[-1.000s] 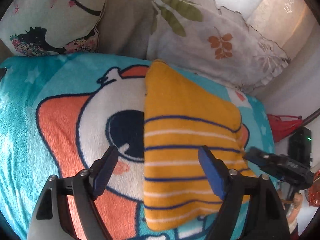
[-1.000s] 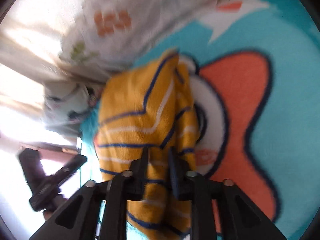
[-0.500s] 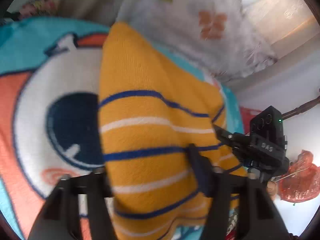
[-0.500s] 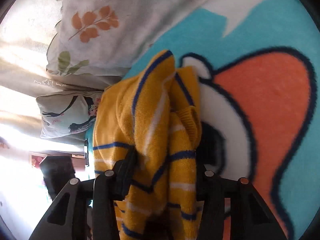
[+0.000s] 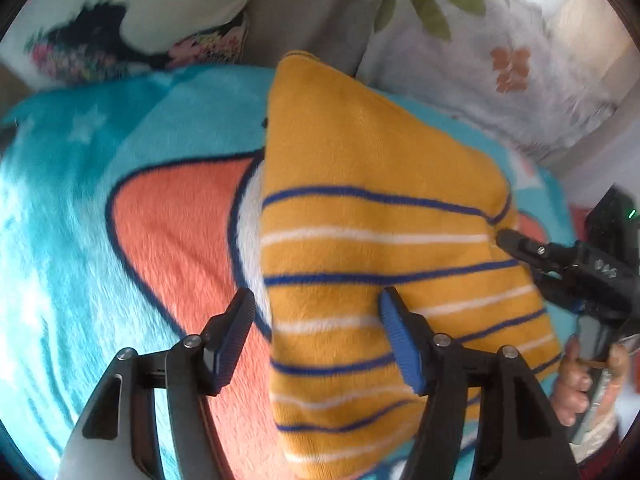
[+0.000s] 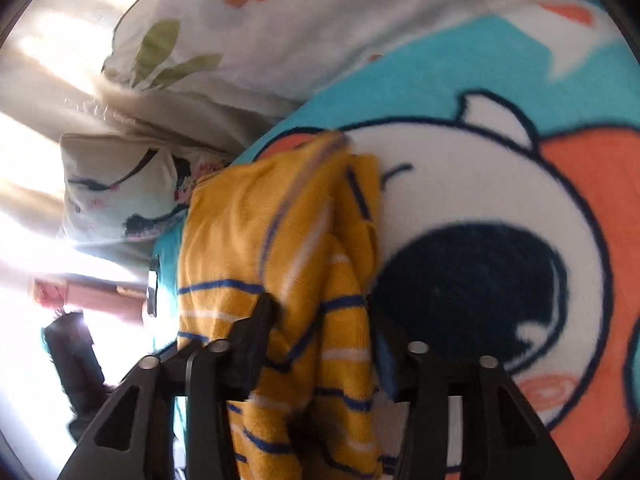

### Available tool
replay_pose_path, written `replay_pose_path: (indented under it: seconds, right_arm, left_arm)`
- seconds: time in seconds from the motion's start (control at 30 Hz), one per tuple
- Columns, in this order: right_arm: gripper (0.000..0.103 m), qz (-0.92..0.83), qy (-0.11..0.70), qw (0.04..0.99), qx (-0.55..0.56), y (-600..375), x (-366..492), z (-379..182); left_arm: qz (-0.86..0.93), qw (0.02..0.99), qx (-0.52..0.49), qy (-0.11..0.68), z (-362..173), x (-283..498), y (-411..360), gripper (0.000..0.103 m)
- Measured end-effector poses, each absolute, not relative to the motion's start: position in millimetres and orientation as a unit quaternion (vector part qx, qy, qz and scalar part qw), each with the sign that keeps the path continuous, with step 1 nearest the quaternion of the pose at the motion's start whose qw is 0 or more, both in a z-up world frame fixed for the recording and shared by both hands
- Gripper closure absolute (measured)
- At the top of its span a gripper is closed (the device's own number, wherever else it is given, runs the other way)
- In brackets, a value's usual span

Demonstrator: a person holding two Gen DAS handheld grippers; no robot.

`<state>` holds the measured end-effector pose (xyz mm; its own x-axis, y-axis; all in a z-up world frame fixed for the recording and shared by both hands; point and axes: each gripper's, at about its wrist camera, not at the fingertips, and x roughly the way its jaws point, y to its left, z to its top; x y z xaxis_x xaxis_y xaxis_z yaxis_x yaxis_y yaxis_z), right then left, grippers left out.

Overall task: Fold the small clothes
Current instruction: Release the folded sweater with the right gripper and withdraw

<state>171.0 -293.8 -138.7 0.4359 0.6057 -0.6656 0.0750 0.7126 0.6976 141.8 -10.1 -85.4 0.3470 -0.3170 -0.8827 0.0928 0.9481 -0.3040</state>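
A folded yellow knit garment (image 5: 368, 216) with blue and white stripes lies on a teal cartoon blanket (image 5: 80, 200). My left gripper (image 5: 318, 330) is open just above the garment's near left edge, one finger over the blanket, the other over the cloth. My right gripper (image 6: 320, 344) is open, its fingers either side of a bunched fold of the same garment (image 6: 280, 240). It also shows in the left wrist view (image 5: 520, 248) at the garment's right edge, held by a hand.
Pillows lie at the head of the bed: a leaf-print one (image 5: 500, 52) and a bird-print one (image 5: 120, 20). The blanket's white and orange cartoon figure (image 6: 500, 200) spreads to the right of the garment. A bright window area (image 6: 40, 240) lies far left.
My right gripper has opened from pinching the garment, and the cloth now sits loosely between its fingers. My left gripper drew back from the garment towards its left edge.
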Motion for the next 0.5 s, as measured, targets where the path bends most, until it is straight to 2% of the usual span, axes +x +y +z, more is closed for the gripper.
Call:
replay_pose_path:
  seconds: [0.1, 0.17, 0.27, 0.37, 0.43, 0.5]
  right_arm:
    - [0.05, 0.127, 0.481, 0.814, 0.299, -300.0, 150.6, -106.3]
    - [0.05, 0.111, 0.455, 0.843, 0.264, -290.3, 131.2, -77.0]
    - [0.05, 0.146, 0.435, 0.853, 0.248, -263.0, 112.2, -50.9]
    - [0.05, 0.188, 0.461, 0.834, 0.237, -234.8, 93.9, -66.0]
    - [0.05, 0.146, 0.49, 0.829, 0.226, -227.6, 101.7, -91.0]
    - [0.062, 0.069, 0.526, 0.82, 0.217, -240.5, 108.7, -121.7]
  left_arm:
    - [-0.126, 0.827, -0.099, 0.539, -64.5, 128.3, 2.3, 0.039]
    - [-0.125, 0.84, -0.094, 0.52, -48.8, 117.0, 9.7, 0.035]
    - [-0.112, 0.858, -0.092, 0.493, -29.0, 99.6, 26.5, 0.032]
    - [-0.096, 0.875, -0.084, 0.468, -14.5, 85.2, 45.4, 0.03]
    - [-0.081, 0.888, -0.07, 0.447, -5.2, 84.2, 53.9, 0.028]
    - [-0.058, 0.905, -0.044, 0.42, 5.3, 79.5, 62.0, 0.027]
